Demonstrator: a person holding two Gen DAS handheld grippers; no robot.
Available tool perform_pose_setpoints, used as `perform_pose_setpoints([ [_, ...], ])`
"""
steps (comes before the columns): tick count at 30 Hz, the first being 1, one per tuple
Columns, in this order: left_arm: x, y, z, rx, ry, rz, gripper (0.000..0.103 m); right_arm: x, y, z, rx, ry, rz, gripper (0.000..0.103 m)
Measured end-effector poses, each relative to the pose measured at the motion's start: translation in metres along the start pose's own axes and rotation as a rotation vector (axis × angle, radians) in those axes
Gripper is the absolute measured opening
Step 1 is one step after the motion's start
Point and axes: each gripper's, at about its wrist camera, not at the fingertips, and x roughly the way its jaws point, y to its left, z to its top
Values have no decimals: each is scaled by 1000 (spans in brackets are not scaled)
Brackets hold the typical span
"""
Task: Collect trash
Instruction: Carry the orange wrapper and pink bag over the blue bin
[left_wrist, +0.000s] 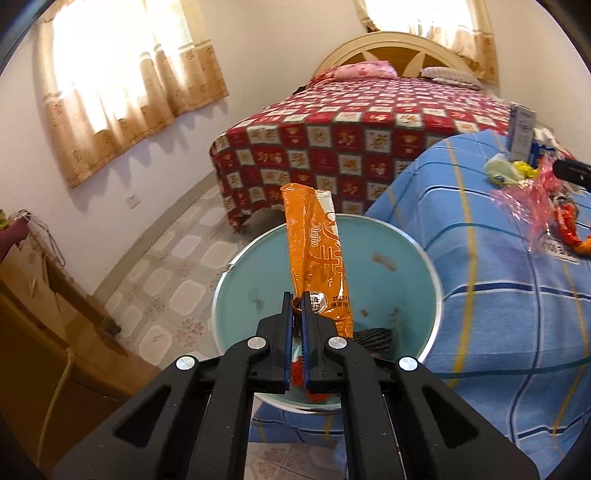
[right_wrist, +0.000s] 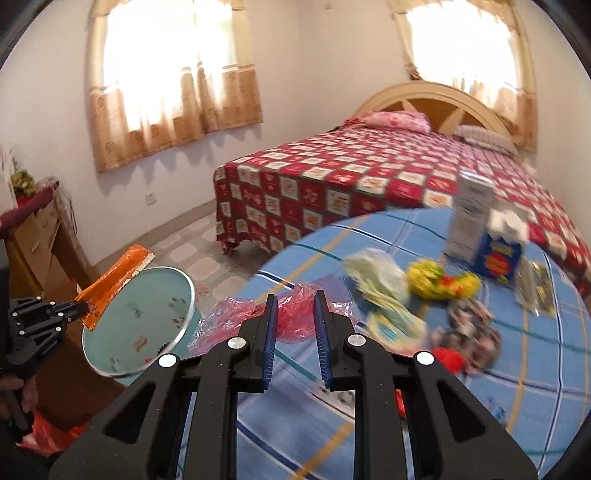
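Observation:
My left gripper (left_wrist: 295, 295) is shut on the lower end of a long orange snack wrapper (left_wrist: 317, 251). The wrapper stands up over the mouth of a round teal bin (left_wrist: 432, 280). The right wrist view shows the same gripper (right_wrist: 79, 308) holding the orange wrapper (right_wrist: 114, 280) at the far rim of the bin (right_wrist: 190, 295). My right gripper (right_wrist: 295, 295) sits narrow over the table's near edge, its tips pinching crumpled pink plastic film (right_wrist: 229, 325). In the left wrist view that film (left_wrist: 524, 203) hangs by the right gripper's tip (left_wrist: 557, 170).
A table under a blue checked cloth (right_wrist: 406, 424) carries a yellow wrapper (right_wrist: 428, 277), a pale green packet (right_wrist: 376, 277), a white carton (right_wrist: 469, 221), a blue box (right_wrist: 498, 254) and a dark crumpled wrapper (right_wrist: 469, 325). A bed (right_wrist: 332, 177) stands behind, a wooden cabinet (right_wrist: 40, 236) at left.

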Motion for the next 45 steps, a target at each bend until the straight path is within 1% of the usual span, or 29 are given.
perform_pose_setpoints([
  [2, 2, 7, -1, -7, 5, 18, 4, 13, 18, 6, -45, 2, 14, 20],
  [5, 2, 16, -2, -18, 6, 34, 4, 24, 34, 12, -83, 9, 30, 20],
  [12, 7, 29, -2, -23, 20, 80, 4, 48, 61, 20, -124, 27, 65, 20],
  [19, 10, 38, -5, -24, 32, 114, 4, 63, 82, 23, -159, 39, 93, 20],
  [30, 11, 38, -7, -24, 42, 113, 4, 79, 96, 23, -180, 60, 111, 20],
  [45, 12, 39, -8, -25, 42, 109, 4, 83, 108, 22, -199, 73, 135, 20],
])
